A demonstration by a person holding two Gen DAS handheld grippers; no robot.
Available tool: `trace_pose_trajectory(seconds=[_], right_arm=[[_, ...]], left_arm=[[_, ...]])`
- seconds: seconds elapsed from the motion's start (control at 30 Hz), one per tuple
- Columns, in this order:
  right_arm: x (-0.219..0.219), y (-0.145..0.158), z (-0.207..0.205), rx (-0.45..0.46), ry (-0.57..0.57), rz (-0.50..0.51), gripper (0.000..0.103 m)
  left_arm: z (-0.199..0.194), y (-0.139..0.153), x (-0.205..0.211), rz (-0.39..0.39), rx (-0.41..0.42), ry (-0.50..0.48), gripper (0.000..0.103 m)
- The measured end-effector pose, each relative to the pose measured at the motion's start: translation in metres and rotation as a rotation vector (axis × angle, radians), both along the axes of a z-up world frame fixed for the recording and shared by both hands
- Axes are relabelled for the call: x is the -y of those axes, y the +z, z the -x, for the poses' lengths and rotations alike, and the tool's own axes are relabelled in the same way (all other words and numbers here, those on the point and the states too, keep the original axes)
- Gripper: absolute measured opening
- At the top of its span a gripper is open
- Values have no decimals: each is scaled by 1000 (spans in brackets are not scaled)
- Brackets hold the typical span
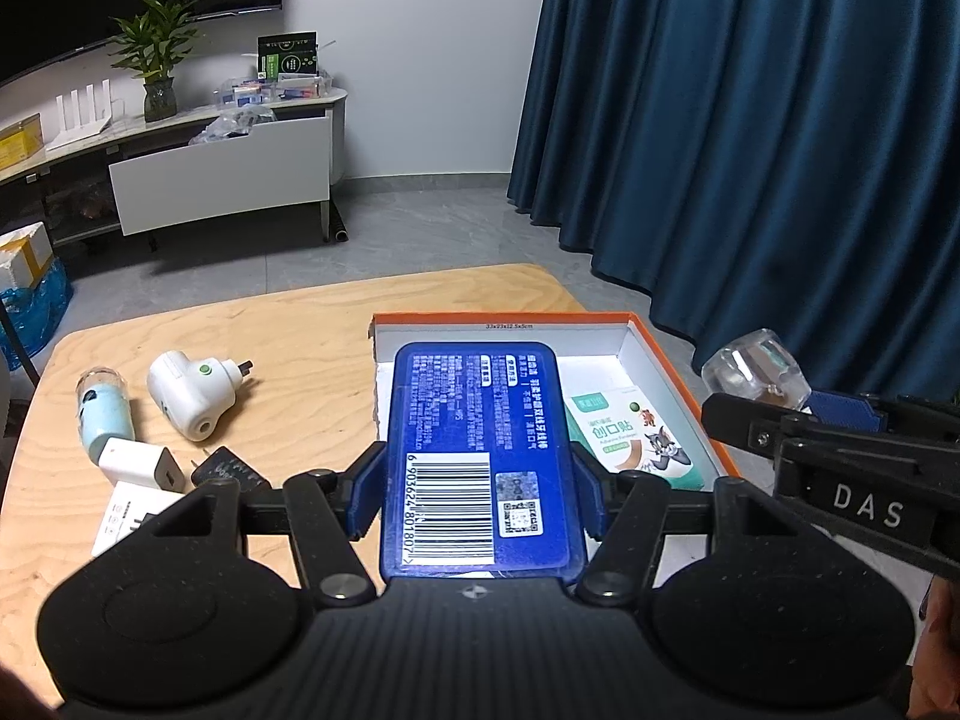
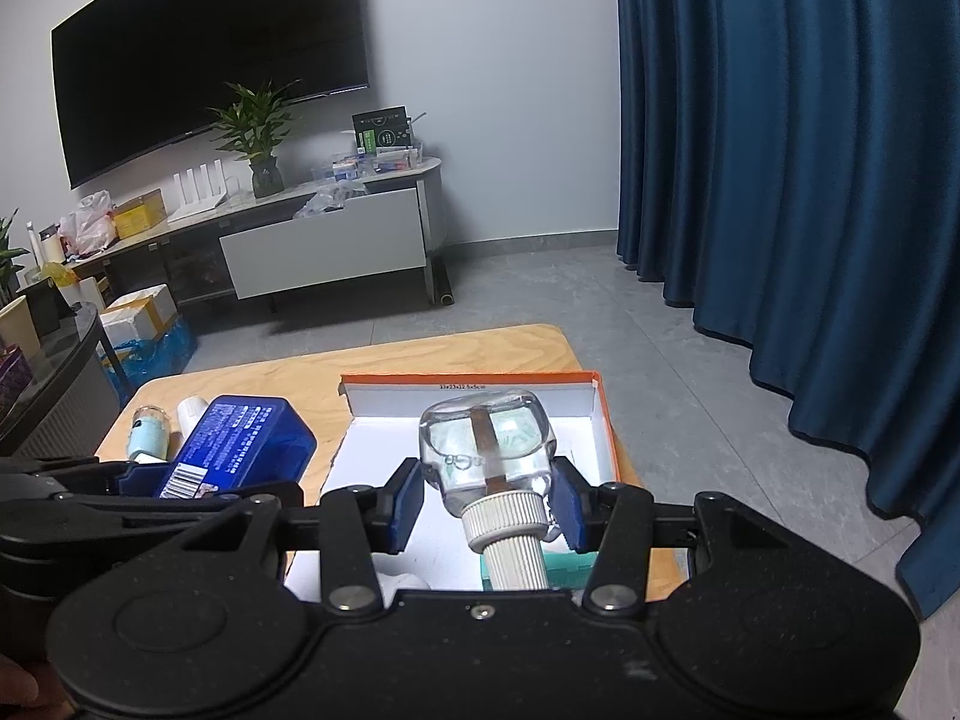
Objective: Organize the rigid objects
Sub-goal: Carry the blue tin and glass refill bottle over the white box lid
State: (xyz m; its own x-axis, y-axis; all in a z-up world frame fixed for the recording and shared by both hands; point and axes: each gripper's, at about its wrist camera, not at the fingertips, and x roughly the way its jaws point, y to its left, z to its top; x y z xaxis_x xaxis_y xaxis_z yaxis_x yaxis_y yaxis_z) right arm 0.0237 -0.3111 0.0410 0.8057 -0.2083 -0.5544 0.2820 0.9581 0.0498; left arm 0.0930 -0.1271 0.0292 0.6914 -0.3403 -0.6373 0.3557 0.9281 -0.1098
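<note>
My left gripper (image 1: 477, 489) is shut on a flat blue box (image 1: 480, 456) with a barcode and holds it over the near left edge of the orange-rimmed white tray (image 1: 672, 360). My right gripper (image 2: 486, 501) is shut on a clear glass bottle (image 2: 486, 444) with a white ribbed cap and holds it above the tray (image 2: 603, 414). The bottle (image 1: 753, 369) and right gripper also show at the right of the left wrist view. A green-and-white bandage box (image 1: 636, 438) lies in the tray. The blue box (image 2: 240, 438) shows at the left of the right wrist view.
On the wooden table (image 1: 300, 348) left of the tray lie a white plug-in device (image 1: 189, 393), a light blue bottle (image 1: 105, 411), a white charger (image 1: 141, 462), a black adapter (image 1: 231, 468) and a white card (image 1: 129, 516). A blue curtain (image 1: 750, 120) hangs at the right.
</note>
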Motion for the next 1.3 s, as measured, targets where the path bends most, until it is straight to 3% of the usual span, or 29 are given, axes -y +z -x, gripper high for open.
trace_pose_trajectory(seconds=[1.3], right_arm=[[53, -38, -103, -114, -60, -35, 56]], left_arm=[[-64, -26, 25, -21, -107, -35, 62]])
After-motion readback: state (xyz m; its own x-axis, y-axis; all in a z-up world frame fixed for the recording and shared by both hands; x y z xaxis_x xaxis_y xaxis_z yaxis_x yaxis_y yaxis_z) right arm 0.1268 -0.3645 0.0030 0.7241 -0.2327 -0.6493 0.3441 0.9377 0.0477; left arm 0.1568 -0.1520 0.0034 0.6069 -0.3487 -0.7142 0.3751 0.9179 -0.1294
